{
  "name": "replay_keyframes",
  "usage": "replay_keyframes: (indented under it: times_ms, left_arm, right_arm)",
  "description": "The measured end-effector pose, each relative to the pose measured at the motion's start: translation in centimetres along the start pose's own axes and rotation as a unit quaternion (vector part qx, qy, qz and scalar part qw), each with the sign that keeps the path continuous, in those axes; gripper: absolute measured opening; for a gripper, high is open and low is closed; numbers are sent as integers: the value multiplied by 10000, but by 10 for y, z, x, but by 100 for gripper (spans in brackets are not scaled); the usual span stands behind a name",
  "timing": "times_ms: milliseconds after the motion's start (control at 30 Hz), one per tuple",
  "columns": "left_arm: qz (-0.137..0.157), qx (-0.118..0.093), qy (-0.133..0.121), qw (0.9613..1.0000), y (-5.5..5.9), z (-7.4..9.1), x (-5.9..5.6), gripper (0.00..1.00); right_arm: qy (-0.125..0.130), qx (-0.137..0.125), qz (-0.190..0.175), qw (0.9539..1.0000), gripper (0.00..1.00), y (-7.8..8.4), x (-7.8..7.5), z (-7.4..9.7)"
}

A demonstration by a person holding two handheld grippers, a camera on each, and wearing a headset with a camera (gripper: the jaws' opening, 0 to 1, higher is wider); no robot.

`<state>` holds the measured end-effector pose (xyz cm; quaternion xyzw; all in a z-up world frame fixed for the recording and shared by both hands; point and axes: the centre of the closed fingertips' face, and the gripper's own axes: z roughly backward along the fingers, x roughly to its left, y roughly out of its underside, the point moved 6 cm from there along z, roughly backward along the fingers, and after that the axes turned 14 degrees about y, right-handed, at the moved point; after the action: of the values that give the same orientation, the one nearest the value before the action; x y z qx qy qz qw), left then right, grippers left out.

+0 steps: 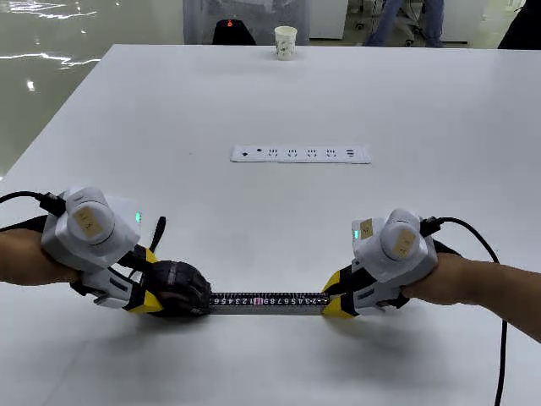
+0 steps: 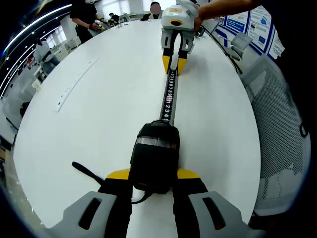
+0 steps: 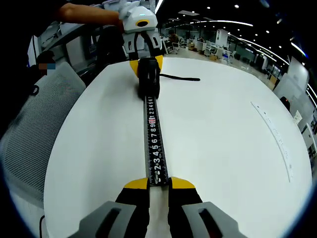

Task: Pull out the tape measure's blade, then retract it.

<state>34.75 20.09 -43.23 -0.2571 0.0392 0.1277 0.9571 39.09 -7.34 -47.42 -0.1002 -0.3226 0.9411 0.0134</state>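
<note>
A black tape measure case (image 1: pixel 177 288) lies on the white table near the front edge, and my left gripper (image 1: pixel 145 298) is shut on it. In the left gripper view the case (image 2: pixel 154 155) sits between the yellow-tipped jaws. Its dark blade (image 1: pixel 269 300) with white numerals runs out to the right across the table. My right gripper (image 1: pixel 332 304) is shut on the blade's end; in the right gripper view the blade (image 3: pixel 154 148) enters between the yellow jaws and stretches to the case (image 3: pixel 148 77). A black wrist strap (image 2: pixel 88 171) trails from the case.
A white power strip (image 1: pixel 300 154) lies flat at mid-table. A paper cup (image 1: pixel 286 42) stands at the far edge. Black cables run from both grippers. A mesh chair (image 2: pixel 280 104) stands close to the table's near side. People are in the background.
</note>
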Motion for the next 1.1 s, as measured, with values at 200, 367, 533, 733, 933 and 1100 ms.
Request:
replay_keyframes:
  times_ms: [200, 367, 533, 733, 933, 1100]
  left_arm:
    - [8, -1, -1, 10000, 0, 0, 0, 26]
    - [9, 2, -6, 10000, 0, 0, 1, 26]
    - [10, 7, -2, 10000, 0, -1, 1, 26]
    - [18, -4, -4, 10000, 0, -1, 1, 26]
    - [14, -8, -2, 10000, -1, -1, 1, 26]
    - [18, -4, -5, 10000, 0, -1, 0, 26]
  right_arm:
    - [17, 50, -15, 10000, 9, 8, -2, 5]
    - [21, 90, -24, 10000, 9, 14, -3, 9]
    - [20, 135, -58, 9999, 9, 19, -5, 14]
    - [48, 172, -79, 9998, 9, 24, -6, 19]
    - [31, 208, -73, 9998, 9, 27, -7, 22]
    - [30, 249, -48, 9997, 9, 30, -7, 24]
